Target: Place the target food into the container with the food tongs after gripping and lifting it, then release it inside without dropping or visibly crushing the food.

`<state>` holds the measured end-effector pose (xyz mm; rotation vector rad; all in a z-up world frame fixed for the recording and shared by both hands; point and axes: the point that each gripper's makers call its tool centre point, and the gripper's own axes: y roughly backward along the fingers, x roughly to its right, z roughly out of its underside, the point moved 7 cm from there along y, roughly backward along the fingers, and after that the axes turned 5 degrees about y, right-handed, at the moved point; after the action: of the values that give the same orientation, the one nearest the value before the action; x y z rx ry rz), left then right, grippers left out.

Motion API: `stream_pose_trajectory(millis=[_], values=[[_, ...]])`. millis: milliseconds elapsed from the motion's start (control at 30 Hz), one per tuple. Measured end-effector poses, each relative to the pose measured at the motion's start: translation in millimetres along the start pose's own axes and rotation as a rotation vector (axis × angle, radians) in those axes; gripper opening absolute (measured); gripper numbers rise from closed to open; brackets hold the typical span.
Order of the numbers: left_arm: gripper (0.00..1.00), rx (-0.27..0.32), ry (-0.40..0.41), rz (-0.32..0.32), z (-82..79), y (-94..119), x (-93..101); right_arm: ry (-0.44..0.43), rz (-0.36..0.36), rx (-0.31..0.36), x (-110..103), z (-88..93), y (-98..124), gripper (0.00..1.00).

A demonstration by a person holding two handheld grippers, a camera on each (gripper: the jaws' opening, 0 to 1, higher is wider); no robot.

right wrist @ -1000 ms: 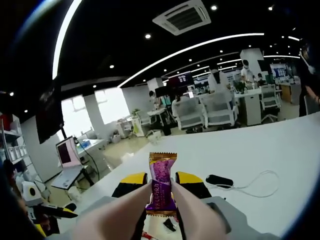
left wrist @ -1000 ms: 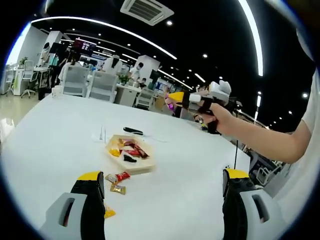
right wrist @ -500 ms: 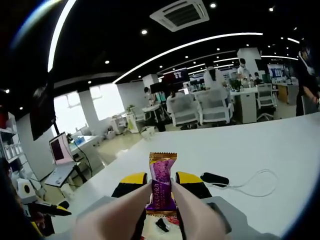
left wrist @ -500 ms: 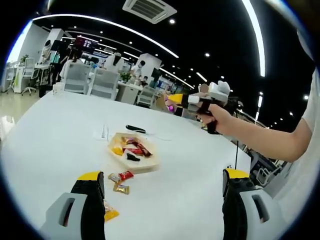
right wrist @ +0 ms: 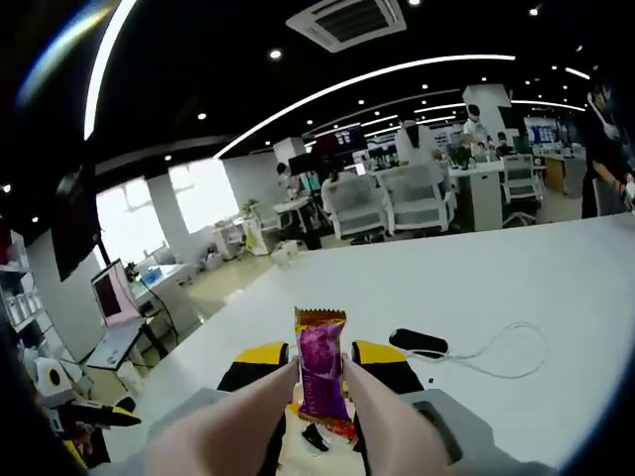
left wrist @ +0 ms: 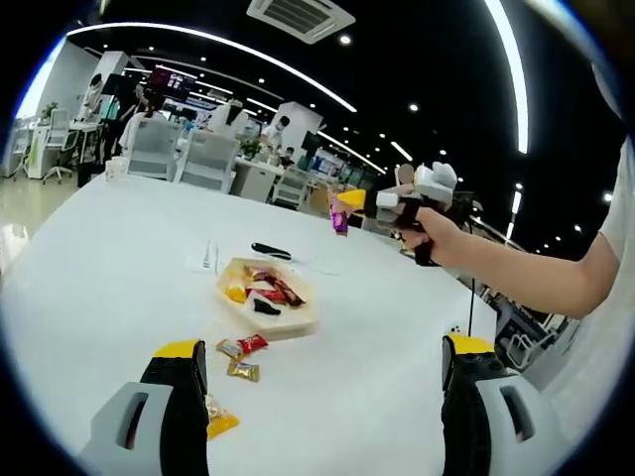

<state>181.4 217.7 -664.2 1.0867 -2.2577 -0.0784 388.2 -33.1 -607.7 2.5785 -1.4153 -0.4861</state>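
One purple candy sits pinched between right tool jaws.

You have no readable text, brand, number or sign in either view. The purple wrapper pinched in your right tool carries print too blurred to make out, the small wrappers lying on the worktop are too small to read, and the screen hung far back in the office shows only a glow, no legible words.
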Motion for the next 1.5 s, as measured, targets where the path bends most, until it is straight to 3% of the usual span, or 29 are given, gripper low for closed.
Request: stream_pose_trajectory(millis=[633,1500], values=[[0.99,-0.005,0.005,-0.007,4.2,-1,-1.8,-0.047,0.012,-0.013,6,11.9,7,0.26],[0.99,0.015,-0.006,-0.025,8.2,9,-5.7,-0.018,-0.005,-0.053,-10,29.6,19,0.27]])
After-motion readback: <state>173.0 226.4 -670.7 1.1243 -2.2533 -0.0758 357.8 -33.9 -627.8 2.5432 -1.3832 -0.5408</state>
